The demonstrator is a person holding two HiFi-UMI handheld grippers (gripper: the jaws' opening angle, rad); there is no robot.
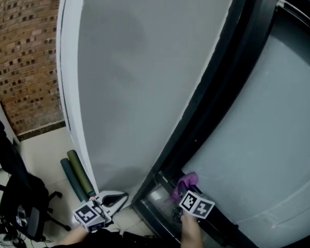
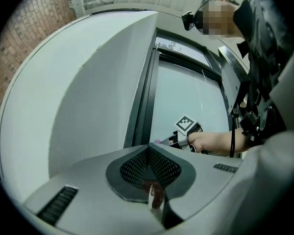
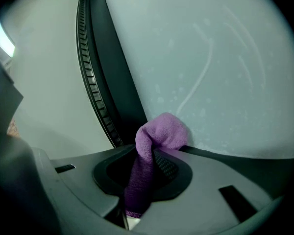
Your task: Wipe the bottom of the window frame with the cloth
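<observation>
Grey wall (image 1: 144, 76) fills the left, with a dark window frame (image 1: 217, 102) and frosted glass (image 1: 268, 138) to its right. Right hand (image 1: 191, 229) reaches forward and low, its gripper (image 3: 152, 153) clamped on the purple cloth (image 3: 159, 131), whose bunched end presses into the frame's bottom corner against the glass. Left gripper (image 1: 123, 196) hangs near the wall's foot, jaws together, empty.

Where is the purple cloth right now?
The purple cloth is clamped in the right gripper, low and right of centre in the head view. Its bunched tip sits at the bottom corner of the dark window frame, against the glass pane.
</observation>
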